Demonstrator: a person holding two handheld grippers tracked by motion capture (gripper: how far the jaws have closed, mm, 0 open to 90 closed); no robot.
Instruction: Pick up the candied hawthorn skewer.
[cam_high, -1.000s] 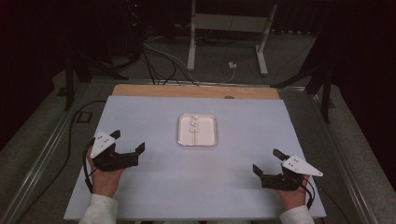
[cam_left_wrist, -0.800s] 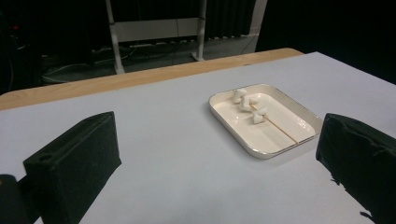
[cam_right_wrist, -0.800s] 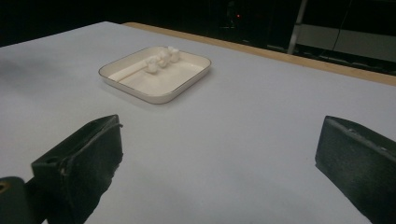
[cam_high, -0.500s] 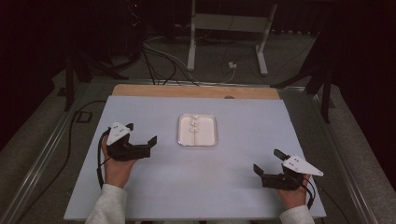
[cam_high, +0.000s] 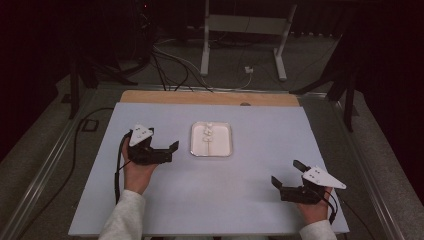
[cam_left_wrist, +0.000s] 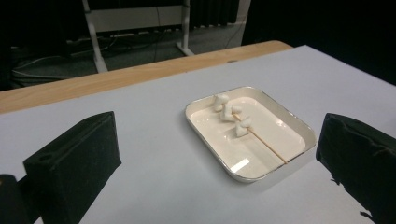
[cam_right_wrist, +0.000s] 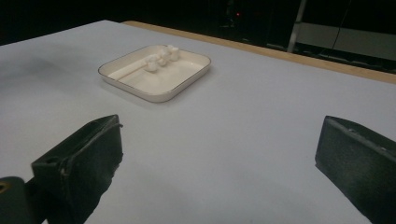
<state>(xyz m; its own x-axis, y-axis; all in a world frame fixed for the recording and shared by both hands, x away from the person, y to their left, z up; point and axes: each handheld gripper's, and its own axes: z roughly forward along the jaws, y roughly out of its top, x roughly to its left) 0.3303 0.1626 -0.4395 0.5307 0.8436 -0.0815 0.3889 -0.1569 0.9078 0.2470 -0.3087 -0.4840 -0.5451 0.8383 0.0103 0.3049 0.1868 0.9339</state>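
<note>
The left gripper (cam_high: 172, 151) was spread wide with nothing between its jaws, pointing right at the white tray (cam_high: 225, 150), which lay just beside it near the table's middle. In the tray lay a thin wooden skewer (cam_left_wrist: 266, 142) threaded with white marshmallow pieces (cam_left_wrist: 229, 112) toward its far end. The right gripper (cam_high: 287, 172) sat well apart at the near right of the pale blue table (cam_high: 260, 200), likewise wide open and empty.
</note>
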